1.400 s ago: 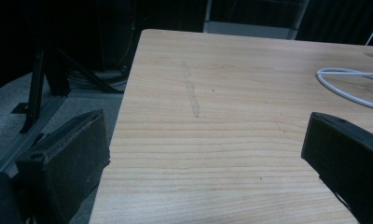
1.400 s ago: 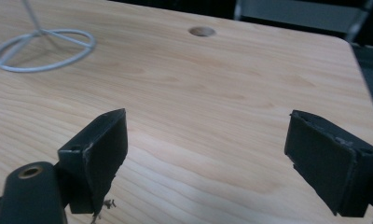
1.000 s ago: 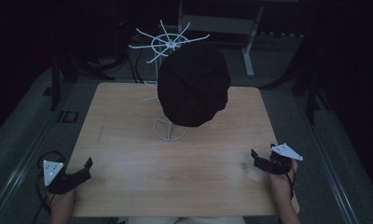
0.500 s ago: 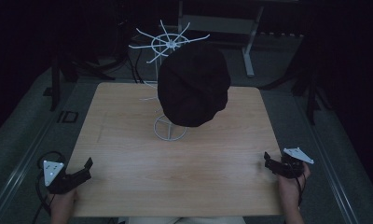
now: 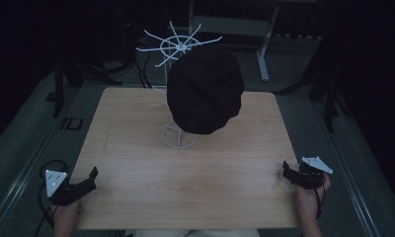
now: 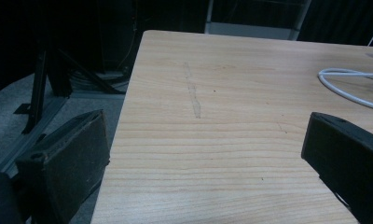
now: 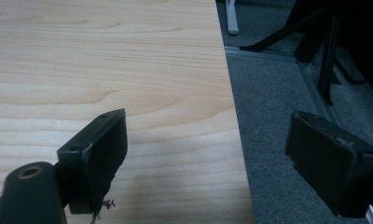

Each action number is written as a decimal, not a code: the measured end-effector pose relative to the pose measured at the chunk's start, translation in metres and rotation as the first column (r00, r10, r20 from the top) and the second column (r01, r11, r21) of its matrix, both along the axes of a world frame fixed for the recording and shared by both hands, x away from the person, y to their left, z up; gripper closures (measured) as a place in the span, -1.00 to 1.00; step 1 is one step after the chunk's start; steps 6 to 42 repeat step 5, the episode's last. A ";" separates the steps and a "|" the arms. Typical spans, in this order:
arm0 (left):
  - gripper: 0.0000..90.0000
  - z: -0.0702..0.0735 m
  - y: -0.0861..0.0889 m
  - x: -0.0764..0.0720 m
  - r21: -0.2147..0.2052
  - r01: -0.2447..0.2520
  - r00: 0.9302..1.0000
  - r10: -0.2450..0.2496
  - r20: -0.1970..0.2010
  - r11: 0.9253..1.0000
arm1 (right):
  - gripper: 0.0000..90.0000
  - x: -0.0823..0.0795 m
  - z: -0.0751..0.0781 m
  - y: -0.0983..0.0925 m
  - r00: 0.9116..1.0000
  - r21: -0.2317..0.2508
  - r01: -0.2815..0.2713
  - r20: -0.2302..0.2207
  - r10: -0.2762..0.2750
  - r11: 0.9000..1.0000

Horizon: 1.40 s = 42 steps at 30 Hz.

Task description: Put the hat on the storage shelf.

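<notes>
— Where are the two grippers?

— The left gripper (image 5: 89,178) sits at the near left corner of the wooden counter (image 5: 136,148), and the right gripper (image 5: 288,171) at the near right edge, each held in a hand coming in from the bottom of the high view. They are well apart, at opposite sides.

— And the fingers?

— Both sets are spread wide with nothing between them. In the left gripper view one finger (image 6: 65,163) hangs over the counter's left edge above the grey floor, the other finger (image 6: 348,154) over the wood. In the right gripper view it is mirrored: the left-hand finger (image 7: 98,149) is over the wood, the other finger (image 7: 329,163) over the carpet (image 7: 278,121) beyond the counter's edge.

— What stands nearest to them?

— A black cap (image 5: 205,91) hanging on a white wire stand (image 5: 179,45), whose spokes fan out above the cap (the cap covers most of the pole). The stand's round base (image 5: 179,136) rests on the counter towards its far middle, well away from both grippers. A bit of that white ring (image 6: 348,81) shows at the right of the left gripper view.

— Anything else on the wood?

— A faint line marked on the surface (image 6: 192,93), ahead of the left gripper.
</notes>
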State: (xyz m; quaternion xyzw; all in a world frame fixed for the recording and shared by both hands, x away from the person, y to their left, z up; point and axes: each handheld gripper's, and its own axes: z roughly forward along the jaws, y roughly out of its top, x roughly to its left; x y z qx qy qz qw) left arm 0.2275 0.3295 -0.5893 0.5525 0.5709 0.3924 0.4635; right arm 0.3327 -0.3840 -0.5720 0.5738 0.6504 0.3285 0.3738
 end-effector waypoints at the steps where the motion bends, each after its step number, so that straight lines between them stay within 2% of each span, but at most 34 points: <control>1: -0.97 0.000 0.000 0.000 -0.001 -0.001 1.000 0.001 0.000 1.000 | -0.72 0.000 0.000 0.000 1.000 -0.002 0.001 0.000 -0.001 1.000; 42: -0.97 0.000 0.000 0.000 0.000 0.000 1.000 0.000 -0.001 1.000 | -0.72 0.000 0.000 -0.001 1.000 0.007 0.001 -0.005 -0.001 1.000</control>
